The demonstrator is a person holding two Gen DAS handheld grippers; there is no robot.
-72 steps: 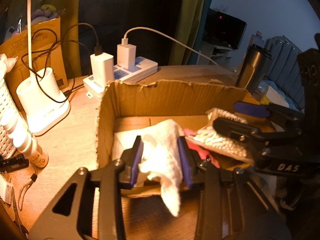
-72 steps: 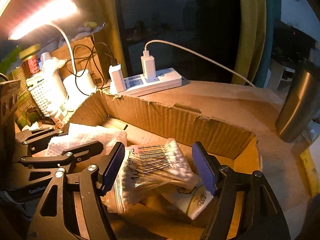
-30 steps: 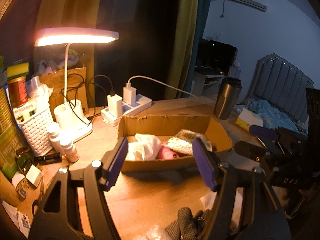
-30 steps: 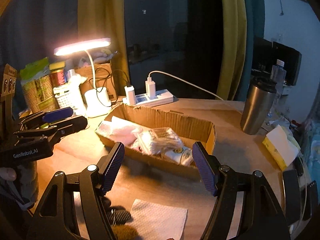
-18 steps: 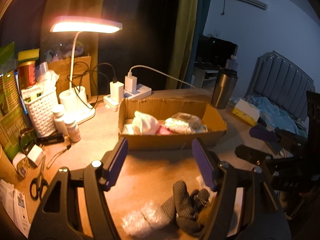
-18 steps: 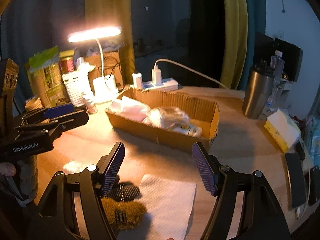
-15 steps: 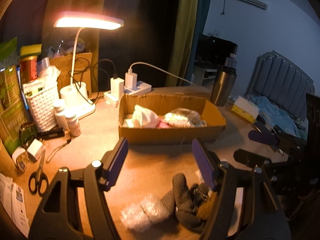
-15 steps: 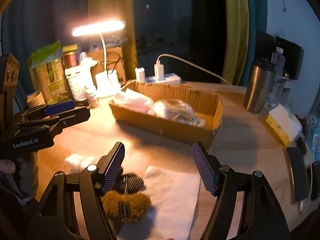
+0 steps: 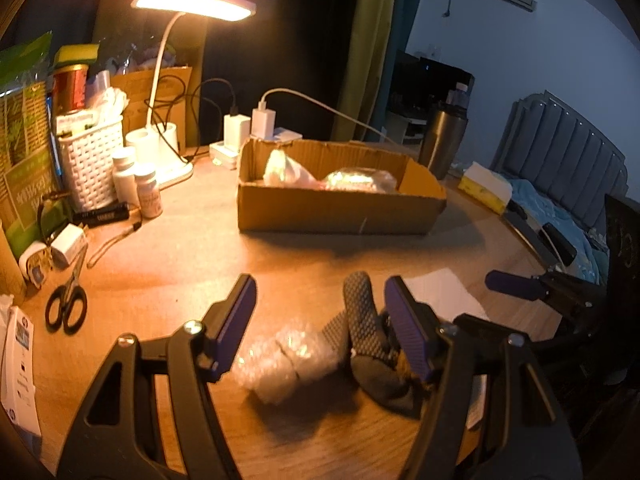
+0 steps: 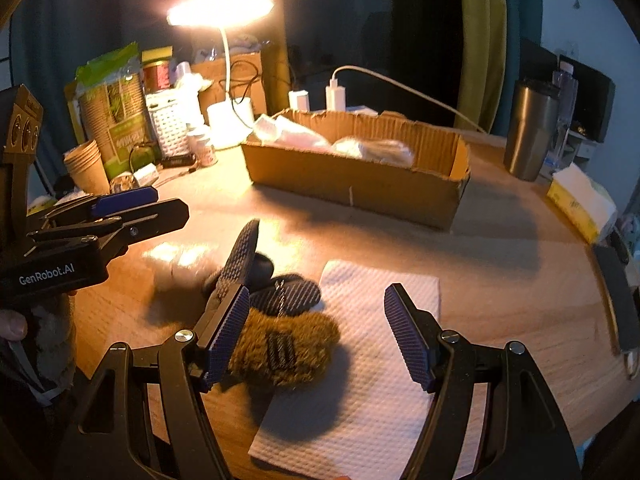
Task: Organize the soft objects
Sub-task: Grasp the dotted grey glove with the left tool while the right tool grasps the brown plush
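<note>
A cardboard box (image 9: pixel 336 208) (image 10: pixel 352 184) on the wooden table holds a white cloth (image 9: pixel 284 170) and a bag of cotton swabs (image 9: pixel 360 179). Near the front edge lie a piece of bubble wrap (image 9: pixel 286 360), dark grip-sole socks (image 9: pixel 366 320) (image 10: pixel 280 292) with a brown fuzzy part (image 10: pixel 284 346), and a white paper towel (image 10: pixel 360 364). My left gripper (image 9: pixel 320 328) is open, low over the bubble wrap and socks. My right gripper (image 10: pixel 316 332) is open, over the fuzzy sock and paper towel.
A lit desk lamp (image 9: pixel 192 6), white basket (image 9: pixel 90 160), pill bottles (image 9: pixel 138 184), scissors (image 9: pixel 66 304) and power strip (image 9: pixel 256 136) crowd the left and back. A steel tumbler (image 10: pixel 532 132) and a tissue pack (image 10: pixel 580 200) stand at the right.
Both grippers let go of the cloth and swab bag in the box, drew back toward the table's front edge, and lowered over the bubble wrap, socks and paper towel.
</note>
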